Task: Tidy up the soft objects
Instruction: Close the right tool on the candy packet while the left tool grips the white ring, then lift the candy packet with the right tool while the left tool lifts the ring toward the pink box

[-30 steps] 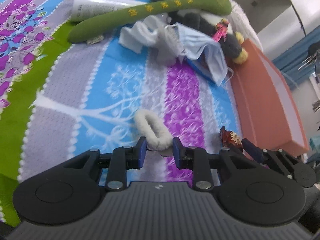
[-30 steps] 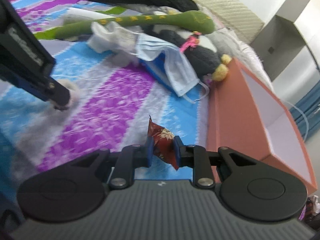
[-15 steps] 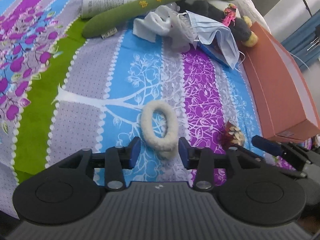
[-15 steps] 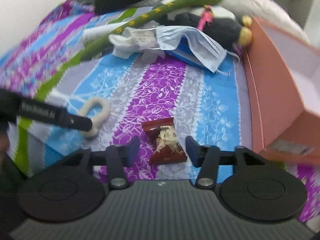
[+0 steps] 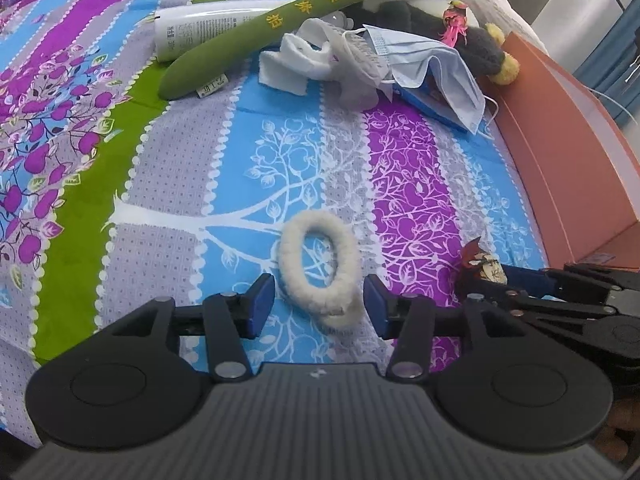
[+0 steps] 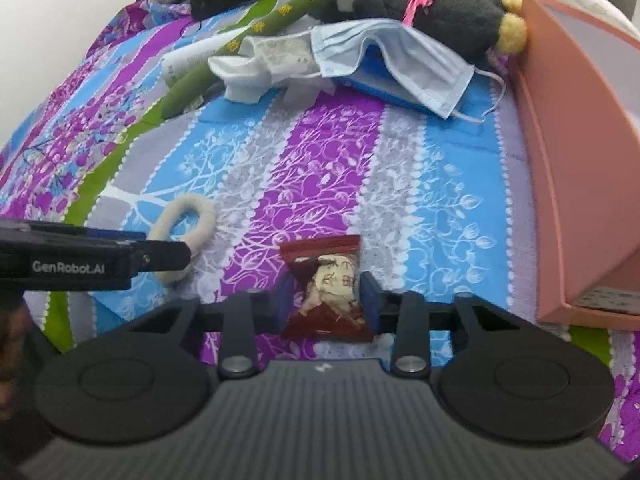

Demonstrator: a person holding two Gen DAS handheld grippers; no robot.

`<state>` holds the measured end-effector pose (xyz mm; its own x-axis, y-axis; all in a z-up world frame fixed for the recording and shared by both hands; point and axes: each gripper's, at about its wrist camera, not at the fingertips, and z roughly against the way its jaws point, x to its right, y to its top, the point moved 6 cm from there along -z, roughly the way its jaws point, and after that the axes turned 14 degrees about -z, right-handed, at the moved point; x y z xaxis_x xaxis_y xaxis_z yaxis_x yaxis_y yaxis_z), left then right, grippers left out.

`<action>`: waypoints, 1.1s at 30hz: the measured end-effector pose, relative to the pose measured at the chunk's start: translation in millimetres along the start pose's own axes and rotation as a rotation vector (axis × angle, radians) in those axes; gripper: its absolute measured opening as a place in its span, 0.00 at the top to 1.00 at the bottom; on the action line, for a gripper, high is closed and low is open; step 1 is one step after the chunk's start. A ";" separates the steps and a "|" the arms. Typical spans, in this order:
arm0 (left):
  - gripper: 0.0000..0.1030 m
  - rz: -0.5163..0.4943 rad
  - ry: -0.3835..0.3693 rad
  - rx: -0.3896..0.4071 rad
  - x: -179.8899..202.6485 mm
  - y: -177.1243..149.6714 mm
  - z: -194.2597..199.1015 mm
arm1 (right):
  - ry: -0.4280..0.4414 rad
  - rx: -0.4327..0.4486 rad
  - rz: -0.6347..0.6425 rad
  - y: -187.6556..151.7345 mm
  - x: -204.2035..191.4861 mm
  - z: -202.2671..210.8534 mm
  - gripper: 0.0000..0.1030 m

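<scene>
the bed point(image 5: 280, 152), under a striped floral cover, carries everything here. along its right edge sits the orange box point(image 5: 560, 152), open side up. at the far end a pile: a long green plush point(image 5: 304, 12) lying over a white tube point(image 5: 208, 28), a dark stuffed toy point(image 6: 432, 12), a blue face mask point(image 5: 432, 60) and a crumpled white cloth point(image 5: 304, 60).

nearer, the fluffy white ring point(image 5: 318, 266) lies flat, its long axis running away from the camera and leaning slightly left. the left tool point(image 5: 319, 306) has its jaws wide apart, one on each side of the ring's near end, not touching it. the red snack packet point(image 6: 328, 292) lies flat with its crimped end pointing away; the right tool point(image 6: 325, 300) brackets it, jaws apart but close to its sides.

risks, as i judge them: closing on the ring could pinch the bed cover too and drag it up. the ring is floppy, so a grip on one end may let it sag or slip. the packet is slick and thin, and may slide or buckle out.
</scene>
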<state>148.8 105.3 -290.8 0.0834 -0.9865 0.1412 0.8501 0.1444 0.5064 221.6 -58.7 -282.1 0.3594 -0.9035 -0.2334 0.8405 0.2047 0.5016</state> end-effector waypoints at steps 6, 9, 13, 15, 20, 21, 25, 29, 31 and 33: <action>0.54 -0.043 0.031 -0.004 5.9 0.0 -6.0 | -0.007 -0.003 0.030 -1.4 -2.9 -4.0 0.65; 0.65 -0.051 0.045 -0.010 8.5 1.1 -9.6 | -0.015 -0.002 0.031 -2.1 -3.1 -4.3 0.66; 0.79 -0.039 0.032 -0.003 11.6 3.9 -9.7 | -0.020 0.002 0.022 -2.8 -2.4 -2.6 0.68; 0.80 -0.041 0.026 0.003 14.3 4.6 -7.2 | -0.029 0.005 0.016 -3.5 -1.6 -0.4 0.68; 0.80 -0.030 0.012 0.027 20.1 6.1 4.6 | -0.042 0.010 -0.010 -5.8 2.6 9.2 0.69; 0.81 -0.026 0.009 0.030 21.3 6.3 7.4 | -0.043 0.013 -0.015 -6.2 3.1 11.3 0.69; 0.81 -0.011 -0.011 0.053 27.1 9.3 21.2 | -0.055 0.031 -0.023 -6.4 4.2 21.7 0.69; 0.81 -0.009 -0.025 0.079 35.1 16.4 37.3 | -0.055 0.055 -0.036 -2.1 4.3 35.8 0.69; 0.80 -0.016 -0.033 0.093 40.2 21.5 45.2 | -0.056 0.073 -0.040 1.2 4.1 44.1 0.69; 0.80 -0.024 -0.039 0.110 45.1 27.5 53.4 | -0.054 0.091 -0.049 5.6 3.7 52.6 0.69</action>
<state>148.2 69.0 -225.0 0.0417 -0.9862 0.1604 0.7894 0.1309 0.5998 206.4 -80.8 -236.3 0.2948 -0.9309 -0.2157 0.8153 0.1273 0.5649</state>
